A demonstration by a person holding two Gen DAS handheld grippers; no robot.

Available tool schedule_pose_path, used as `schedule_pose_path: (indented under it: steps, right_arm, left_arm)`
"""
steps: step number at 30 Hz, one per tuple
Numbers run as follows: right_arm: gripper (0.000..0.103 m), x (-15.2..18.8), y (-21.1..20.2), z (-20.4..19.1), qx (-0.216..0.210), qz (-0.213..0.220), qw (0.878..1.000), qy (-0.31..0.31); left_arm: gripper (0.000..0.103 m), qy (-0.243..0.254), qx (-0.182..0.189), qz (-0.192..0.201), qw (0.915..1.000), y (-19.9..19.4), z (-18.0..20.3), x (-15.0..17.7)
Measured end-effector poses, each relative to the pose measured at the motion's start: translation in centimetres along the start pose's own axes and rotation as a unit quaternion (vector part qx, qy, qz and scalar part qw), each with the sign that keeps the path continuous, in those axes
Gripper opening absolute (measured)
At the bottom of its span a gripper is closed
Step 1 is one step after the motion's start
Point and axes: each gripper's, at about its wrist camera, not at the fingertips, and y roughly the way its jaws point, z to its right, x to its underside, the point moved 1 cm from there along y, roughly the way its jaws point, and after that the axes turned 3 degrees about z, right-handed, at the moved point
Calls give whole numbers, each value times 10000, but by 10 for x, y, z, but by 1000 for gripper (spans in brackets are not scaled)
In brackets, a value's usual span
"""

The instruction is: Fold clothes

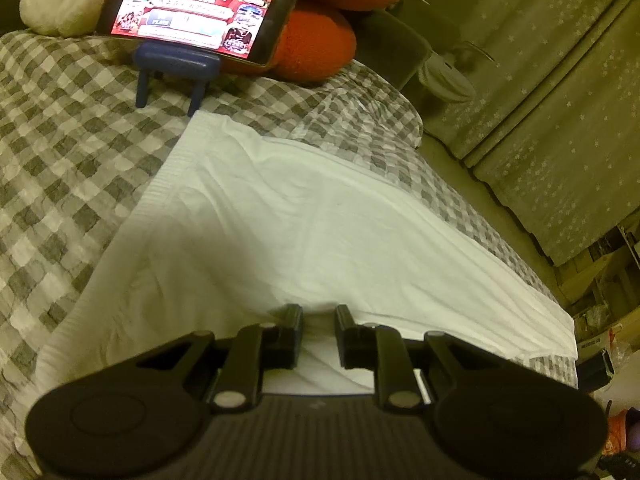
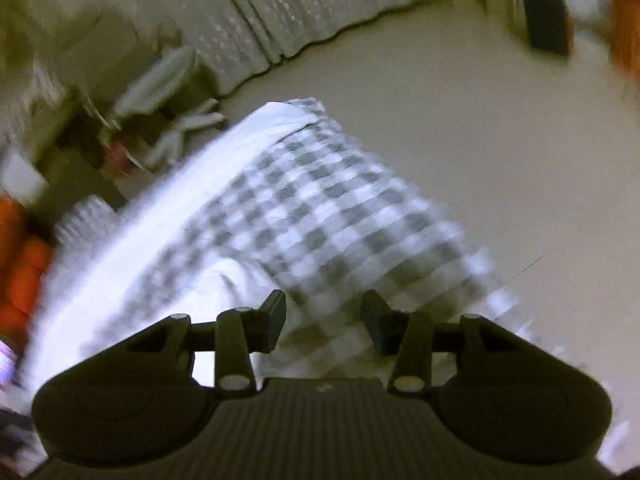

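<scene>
A white garment [image 1: 280, 220] lies spread flat on a grey-and-white checked bedspread [image 1: 60, 140], reaching close to the bed's right edge. At its near hem, my left gripper [image 1: 318, 320] has its fingers drawn in on a raised pinch of the white cloth. The right wrist view is heavily blurred. In it my right gripper [image 2: 324, 312] stands open above the checked bedspread [image 2: 340, 208], with nothing between its fingers. A strip of white cloth [image 2: 160, 216] runs along to its left.
A lit phone [image 1: 200, 12] on a blue stand [image 1: 176, 68] sits at the far end of the bed, with orange plush [image 1: 320, 48] and white plush [image 1: 60, 4] behind it. Starred curtains [image 1: 540, 120] and clutter line the right side. Pale floor [image 2: 480, 140] lies beyond the bed edge.
</scene>
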Motion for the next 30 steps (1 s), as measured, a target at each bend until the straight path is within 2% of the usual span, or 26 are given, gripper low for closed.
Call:
schedule_pose_path:
  steps: [2,3,4,5,7,8,9,10,11,12,13,14,15,16,17,19,22,25,26,30]
  right_arm:
    - [48,0,1,0,-296,-100,9991,289]
    - [47,1,1,-4,-346,-113,9991,221]
    - [41,2,2,-11,-338,-104,9994,26]
    - [10,3,2,-17,-329,-95,9993,-169]
    - [7,8,-3,-35,45,136,9968,-780]
    - [6,9,-11,-45,372,468,9911,-1189]
    - [6,11,-22,-56,657,994,9804,-1569]
    - [6,14,-35,-67,894,1591,9643,-1917]
    - [6,18,-48,-78,1147,2130,9429,-2289]
    - [6,24,-61,-89,1408,2628,9164,-2669]
    - [6,30,-65,-99,1723,2883,8922,-3020]
    - [7,34,-59,-103,1978,2825,8807,-3248]
    - [7,36,-49,-103,2178,2665,8748,-3411]
    - [7,36,-37,-99,2312,2419,8756,-3483]
    - [7,34,-27,-91,2386,2093,8831,-3455]
    - [7,25,-24,-72,2399,1797,9025,-3092]
    - [8,2,-37,-44,2210,1941,9293,-2235]
    - [9,-16,-26,-30,2003,1674,9501,-1708]
    - [16,-21,-17,-26,1953,1517,9564,-1555]
    - [28,-26,1,-8,1708,947,9782,-701]
  left_arm:
    - [18,75,-32,22,10000,0,2,0]
    - [18,98,-50,34,9999,-1,2,1]
    - [18,101,-73,45,9999,-1,2,1]
    - [18,105,-94,56,9999,-1,3,1]
    - [18,118,-120,71,9998,-1,3,1]
    - [18,126,-120,72,9998,-1,3,1]
    - [18,134,-120,74,9998,-2,3,1]
    - [18,142,-120,76,9998,-2,3,2]
    - [18,150,-120,78,9998,-2,3,2]
    - [18,155,-121,80,9998,-2,3,2]
    - [18,154,-127,79,9998,-2,3,2]
    - [18,159,-133,80,9998,-2,3,2]
    - [18,181,-144,83,9997,-2,4,2]
    - [18,197,-152,86,9997,-2,5,2]
    - [18,198,-151,85,9997,-2,5,2]
    - [18,172,-138,78,9997,-2,5,2]
    - [18,160,-131,75,9998,-3,5,2]
    - [18,181,-130,76,9997,-3,6,3]
    - [18,179,-127,74,9997,-3,6,3]
    - [18,166,-113,70,9998,-3,6,2]
